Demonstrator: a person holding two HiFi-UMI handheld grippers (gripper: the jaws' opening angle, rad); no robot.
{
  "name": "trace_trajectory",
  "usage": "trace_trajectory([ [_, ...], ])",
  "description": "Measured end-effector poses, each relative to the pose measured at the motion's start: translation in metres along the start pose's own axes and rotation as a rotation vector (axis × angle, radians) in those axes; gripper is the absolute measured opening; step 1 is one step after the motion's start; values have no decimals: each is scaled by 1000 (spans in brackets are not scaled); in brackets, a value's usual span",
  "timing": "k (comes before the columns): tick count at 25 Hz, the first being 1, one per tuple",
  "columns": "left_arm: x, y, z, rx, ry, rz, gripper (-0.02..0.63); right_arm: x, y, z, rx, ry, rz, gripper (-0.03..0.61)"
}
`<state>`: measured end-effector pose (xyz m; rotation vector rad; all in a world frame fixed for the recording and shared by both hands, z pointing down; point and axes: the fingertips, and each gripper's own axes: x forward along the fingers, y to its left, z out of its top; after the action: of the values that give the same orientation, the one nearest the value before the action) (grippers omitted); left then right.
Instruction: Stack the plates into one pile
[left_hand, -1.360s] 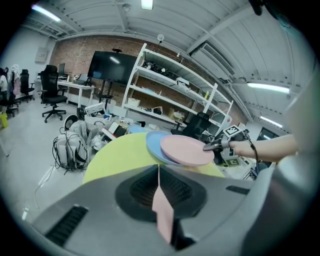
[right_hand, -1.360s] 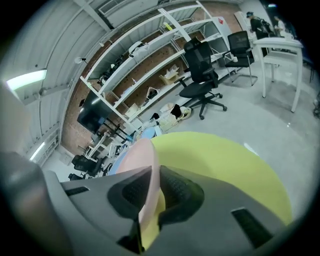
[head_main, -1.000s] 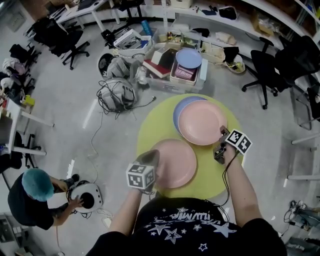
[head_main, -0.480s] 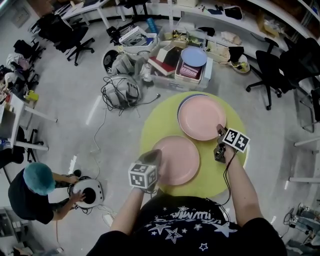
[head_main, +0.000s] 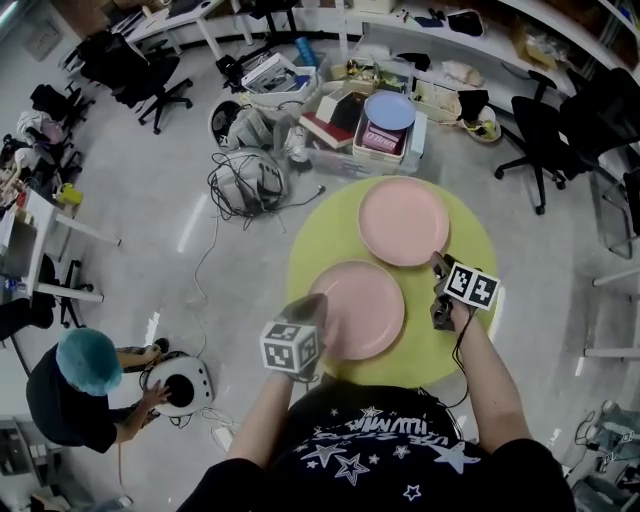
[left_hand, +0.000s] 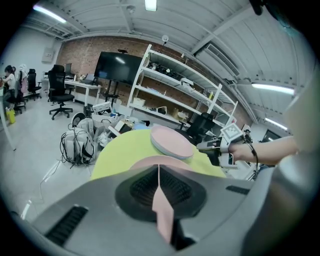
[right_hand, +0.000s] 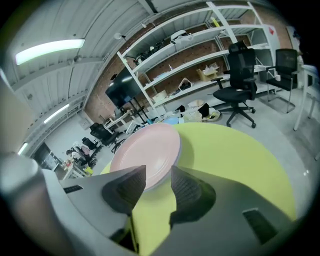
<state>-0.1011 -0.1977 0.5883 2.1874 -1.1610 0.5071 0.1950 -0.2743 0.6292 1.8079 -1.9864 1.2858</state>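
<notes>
Two pink plates lie on the round yellow table. The near pink plate has its left rim inside my left gripper, which is shut on it; in the left gripper view that rim shows as a thin pink strip pinched between the jaws of the left gripper. The far pink plate rests on a lavender plate whose rim peeks out beneath the far pink plate. My right gripper is at that stack's near edge. The right gripper is opening its jaws, and the pads are clear of the rim.
On the floor beyond the table stands a box of books with a blue plate on top, beside tangled cables. Office chairs stand at the right. A person in a teal cap crouches at lower left by a round device.
The far pink plate slid over the bluish plate under it and now covers it. The right gripper's jaws have come apart from its rim. The left gripper keeps its hold.
</notes>
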Motion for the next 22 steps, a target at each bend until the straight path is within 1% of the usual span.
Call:
trace_trajectory([
  [6, -13, -2, -10, 9, -9, 9, 18, -12, 23, -50, -104, 96, 71, 149],
  [13, -31, 1, -20, -18, -19, 33, 18, -20, 58, -109, -205, 277, 168, 146],
  [18, -34, 1, -26, -28, -23, 48, 18, -20, 66, -131, -237, 339, 190, 146],
  [22, -34, -2, -28, 0, -15, 51, 18, -19, 70, -142, -249, 375, 201, 146],
])
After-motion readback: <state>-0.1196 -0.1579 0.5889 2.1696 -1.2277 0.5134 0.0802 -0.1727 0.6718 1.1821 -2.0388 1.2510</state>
